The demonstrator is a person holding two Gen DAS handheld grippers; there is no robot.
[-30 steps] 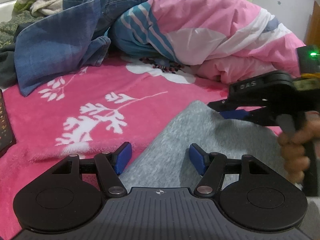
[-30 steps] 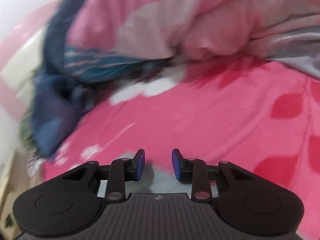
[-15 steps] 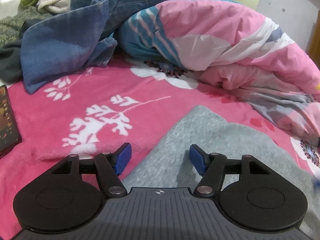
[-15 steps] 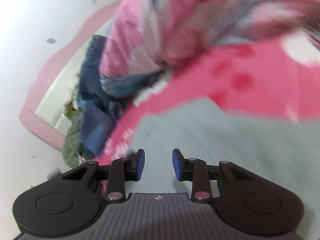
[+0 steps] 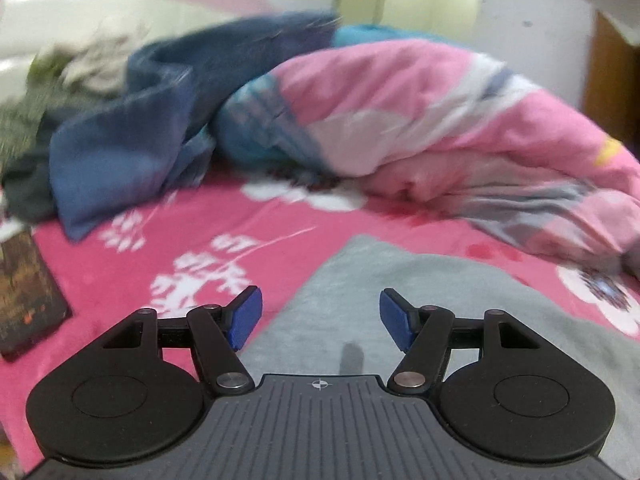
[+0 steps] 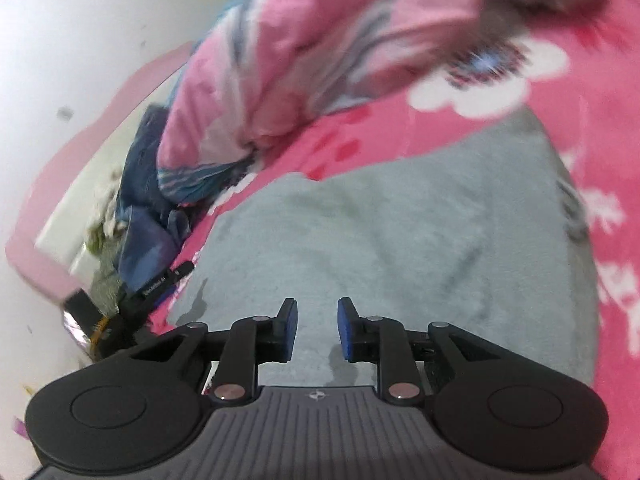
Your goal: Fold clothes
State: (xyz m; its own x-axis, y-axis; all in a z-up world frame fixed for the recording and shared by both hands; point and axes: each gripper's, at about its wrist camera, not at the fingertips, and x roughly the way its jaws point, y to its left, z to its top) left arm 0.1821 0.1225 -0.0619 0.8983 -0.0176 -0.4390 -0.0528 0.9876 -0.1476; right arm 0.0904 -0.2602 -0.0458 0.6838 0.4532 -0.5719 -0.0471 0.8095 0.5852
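A grey garment [image 5: 440,300] lies flat on the pink flowered bedsheet [image 5: 180,232]. My left gripper [image 5: 320,314] hovers over the garment's near left edge. It is open, with nothing between its blue pads. In the right wrist view the same grey garment [image 6: 400,232] fills the middle of the frame. My right gripper [image 6: 317,326] hangs over its near part. Its jaws are closing to a narrow gap, and I see no cloth between the pads.
A bunched pink quilt [image 5: 420,120] lies at the back right. A heap of blue denim clothes [image 5: 120,140] sits at the back left. A dark flat book-like item [image 5: 28,292] rests on the sheet at the left. The wall [image 6: 80,60] runs behind the bed.
The right gripper and the hand holding it have left the left wrist view. The right gripper swung from bare sheet to above the grey garment, and its jaws narrowed. The left gripper drew back slightly.
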